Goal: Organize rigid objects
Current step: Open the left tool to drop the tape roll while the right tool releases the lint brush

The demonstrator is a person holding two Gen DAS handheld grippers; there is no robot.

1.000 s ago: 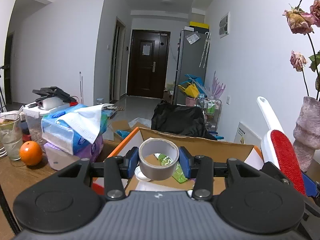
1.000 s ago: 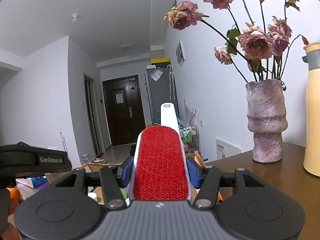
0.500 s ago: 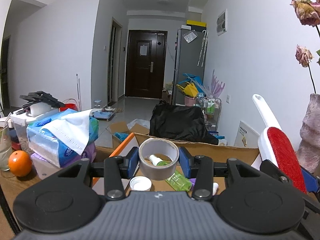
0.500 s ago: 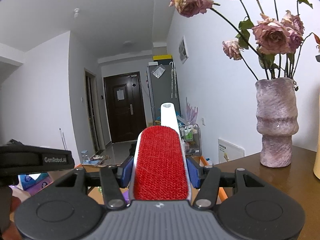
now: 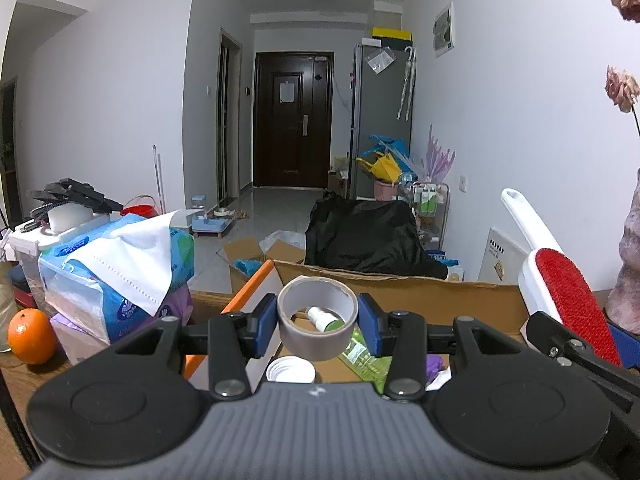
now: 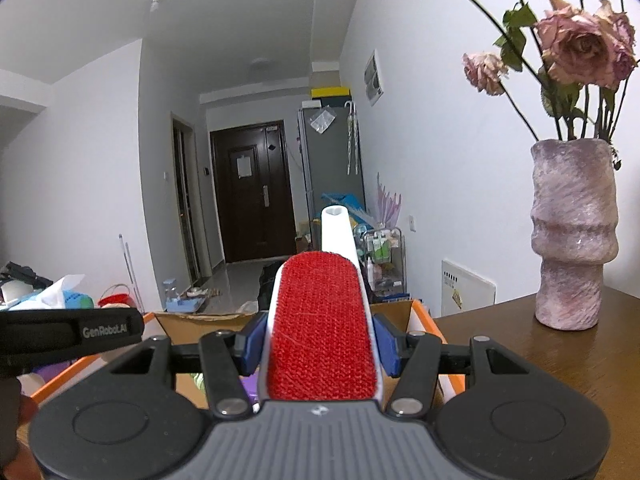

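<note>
My left gripper (image 5: 318,325) is shut on a grey roll of tape (image 5: 318,336) and holds it above an open cardboard box (image 5: 400,292). The box holds a green bottle (image 5: 360,354), a white lid (image 5: 290,370) and a purple item (image 5: 434,364). My right gripper (image 6: 320,340) is shut on a red lint brush (image 6: 322,324) with a white handle, over the box's right part (image 6: 420,320). The brush also shows at the right of the left wrist view (image 5: 568,300).
Tissue packs (image 5: 116,276) and an orange (image 5: 31,336) lie on the wooden table at the left. A pink vase (image 6: 572,236) with dried roses stands on the table (image 6: 560,360) at the right. A hallway with clutter lies beyond the box.
Both grippers moved forward over the box, still holding the tape and the brush. More of the box's inside shows under the tape, and the tissue packs and vase have drifted outward.
</note>
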